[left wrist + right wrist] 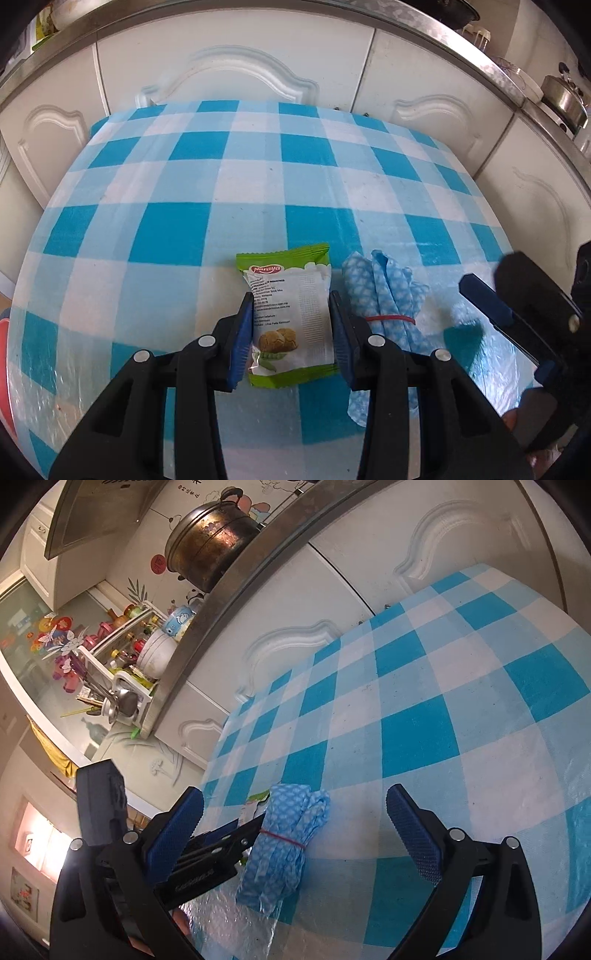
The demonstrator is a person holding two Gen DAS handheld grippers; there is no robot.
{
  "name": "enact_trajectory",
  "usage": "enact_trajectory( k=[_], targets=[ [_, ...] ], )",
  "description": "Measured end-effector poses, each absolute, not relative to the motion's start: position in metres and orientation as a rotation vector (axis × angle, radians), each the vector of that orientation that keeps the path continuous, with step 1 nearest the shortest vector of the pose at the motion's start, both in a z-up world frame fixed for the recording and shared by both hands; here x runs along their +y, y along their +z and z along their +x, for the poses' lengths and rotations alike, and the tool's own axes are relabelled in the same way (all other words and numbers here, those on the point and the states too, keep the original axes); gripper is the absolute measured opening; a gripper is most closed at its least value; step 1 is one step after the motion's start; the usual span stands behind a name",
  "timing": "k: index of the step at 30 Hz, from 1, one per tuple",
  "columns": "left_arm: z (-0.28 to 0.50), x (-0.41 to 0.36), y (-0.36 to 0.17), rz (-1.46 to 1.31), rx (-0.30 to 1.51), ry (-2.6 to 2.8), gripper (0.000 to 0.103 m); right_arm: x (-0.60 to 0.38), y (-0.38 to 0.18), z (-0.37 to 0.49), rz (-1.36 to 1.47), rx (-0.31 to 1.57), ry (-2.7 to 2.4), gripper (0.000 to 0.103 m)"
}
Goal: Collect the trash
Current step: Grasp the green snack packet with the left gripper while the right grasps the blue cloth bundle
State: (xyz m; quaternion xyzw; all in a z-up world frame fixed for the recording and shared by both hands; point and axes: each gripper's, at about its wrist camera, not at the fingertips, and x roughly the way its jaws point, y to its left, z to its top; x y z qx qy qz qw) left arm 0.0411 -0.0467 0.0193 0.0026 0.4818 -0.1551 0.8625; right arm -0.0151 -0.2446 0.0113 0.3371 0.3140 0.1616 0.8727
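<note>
While the right gripper [295, 834] gapes wide, the left gripper's [291, 328] fingers clamp the snack wrapper [288, 317] lengthwise, pointing away.

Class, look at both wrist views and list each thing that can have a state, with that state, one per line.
Snack packet: sealed-looking, clamped between the left gripper's pads.
Left gripper: shut on the snack packet.
Right gripper: open, holding nothing.
Blue cloth: bundled, tied with a red rubber band, lying on the table.
Tablecloth: spread flat.
</note>
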Motion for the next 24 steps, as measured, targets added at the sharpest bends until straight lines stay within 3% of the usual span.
enact_trajectory(
  k=[6, 12, 17, 20, 22, 24],
  targets=[
    [0.015, -0.029, 0.023, -0.043, 0.992, -0.307, 0.040, -0.238, 0.008, -0.015, 0.675, 0.705, 0.355, 0.092],
    [-0.001, 0.004, 0.028, -0.098, 0.968, -0.257, 0.040, -0.216, 0.009, -0.019, 0.590, 0.752, 0.374, 0.073],
    [-0.017, 0.026, 0.031, -0.102, 0.958, -0.221, 0.040, -0.189, 0.012, -0.022, 0.436, 0.785, 0.334, 0.067],
    [-0.024, 0.036, 0.033, -0.090, 0.949, -0.201, 0.040, -0.177, 0.011, -0.022, 0.374, 0.803, 0.319, 0.060],
    [-0.028, 0.044, 0.035, -0.096, 0.947, -0.190, 0.040, -0.172, 0.011, -0.022, 0.336, 0.806, 0.304, 0.050],
    [-0.033, 0.051, 0.037, -0.093, 0.943, -0.176, 0.040, -0.169, 0.011, -0.023, 0.319, 0.808, 0.300, 0.050]
  ],
)
